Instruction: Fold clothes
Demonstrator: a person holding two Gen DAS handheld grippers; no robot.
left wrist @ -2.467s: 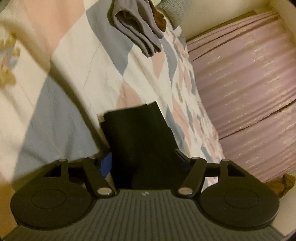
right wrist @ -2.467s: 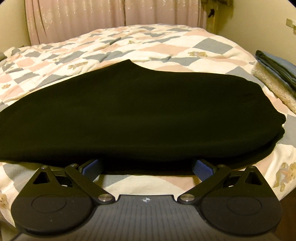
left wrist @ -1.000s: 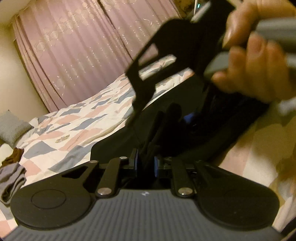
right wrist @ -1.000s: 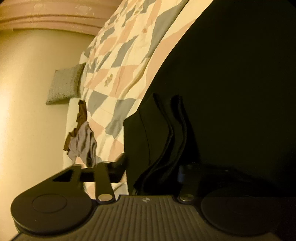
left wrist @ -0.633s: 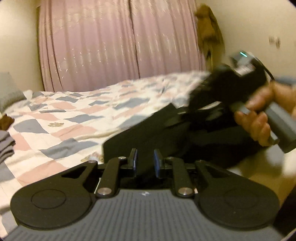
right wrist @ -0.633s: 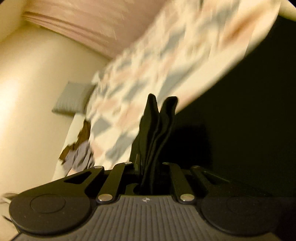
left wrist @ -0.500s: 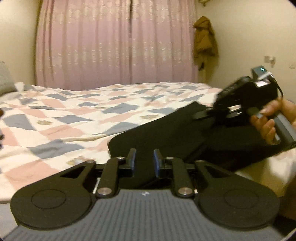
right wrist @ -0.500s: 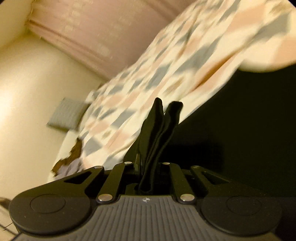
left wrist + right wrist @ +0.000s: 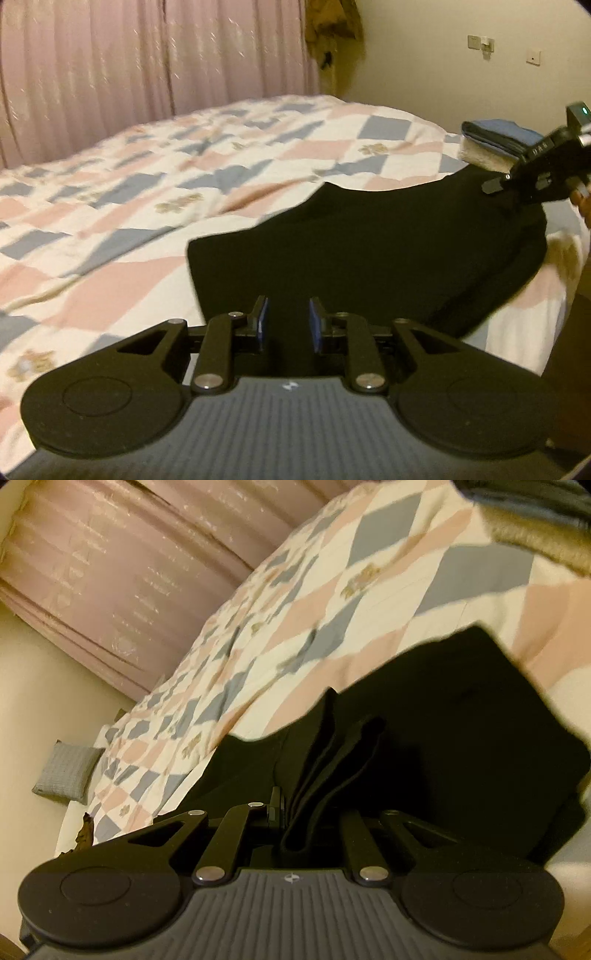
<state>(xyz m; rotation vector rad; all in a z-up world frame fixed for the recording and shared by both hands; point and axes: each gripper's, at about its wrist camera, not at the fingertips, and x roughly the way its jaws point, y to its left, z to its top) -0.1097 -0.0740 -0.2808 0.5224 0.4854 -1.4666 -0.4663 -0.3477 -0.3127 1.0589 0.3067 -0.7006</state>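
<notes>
A black garment [image 9: 369, 251] lies folded and mostly flat on the checked quilt [image 9: 110, 221], near the bed's front right corner. My left gripper [image 9: 288, 321] sits at its near edge, fingers a little apart. Both blue pads [image 9: 263, 325] are bare, and only dark cloth shows behind the gap. My right gripper [image 9: 306, 812] is shut on a bunched fold of the black garment [image 9: 461, 720], which stands up between its fingers. In the left wrist view the right gripper [image 9: 535, 173], held by a hand, is at the garment's far right corner.
A stack of folded blue clothes [image 9: 491, 136] on a fluffy white item lies at the bed's right edge, just beyond the garment. Pink curtains [image 9: 147, 66] hang behind the bed. A grey pillow [image 9: 66, 771] and brown clothing [image 9: 85, 830] lie at the far end.
The garment has come down from the air and now lies flatter on the quilt. My left fingers have parted slightly, baring the blue pads. The right gripper stays shut on its fold.
</notes>
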